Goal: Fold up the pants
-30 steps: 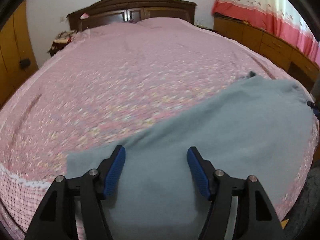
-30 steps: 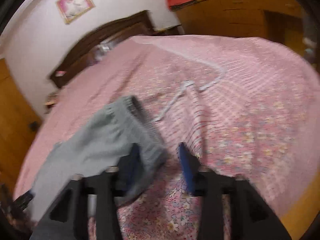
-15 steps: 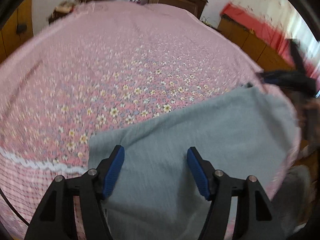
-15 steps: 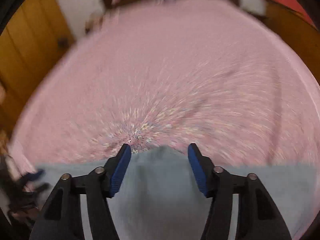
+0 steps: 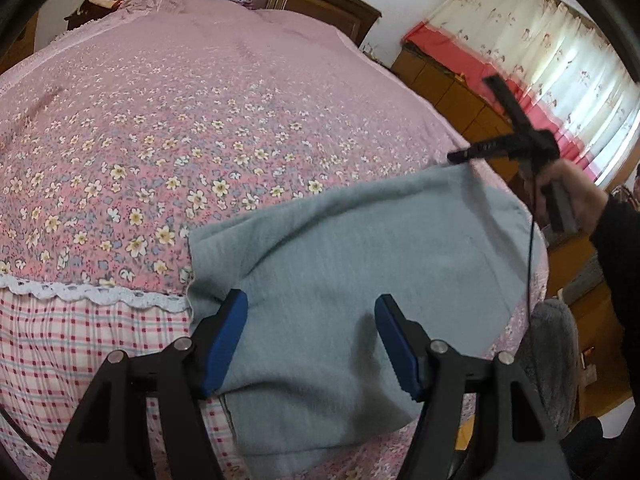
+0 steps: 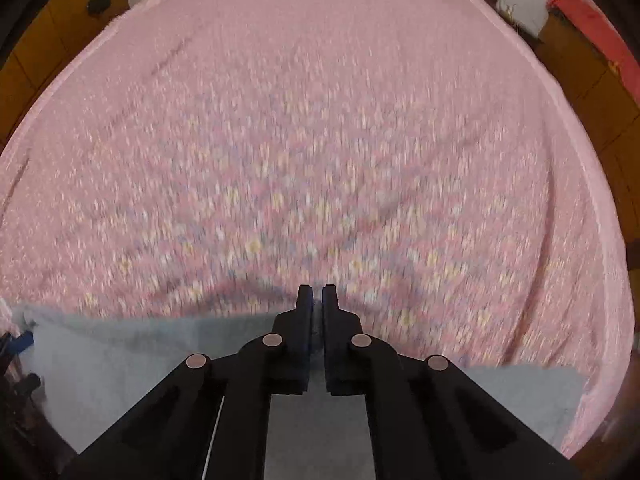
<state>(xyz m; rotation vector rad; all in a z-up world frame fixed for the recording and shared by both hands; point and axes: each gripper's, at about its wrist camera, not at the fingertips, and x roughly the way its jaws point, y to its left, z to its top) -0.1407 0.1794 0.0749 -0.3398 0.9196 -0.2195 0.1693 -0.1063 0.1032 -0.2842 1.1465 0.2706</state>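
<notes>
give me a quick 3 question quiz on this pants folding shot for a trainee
1. True or false: the right tool is shut on the grey pants.
2. The left tool's jaws are: A) pinched shut, B) apart over the pants, C) holding the lace trim.
3. Fill in: the pants lie on a pink ____ bedspread.

Key
1. True, it pinches the far edge of the pants.
2. B
3. Floral
</notes>
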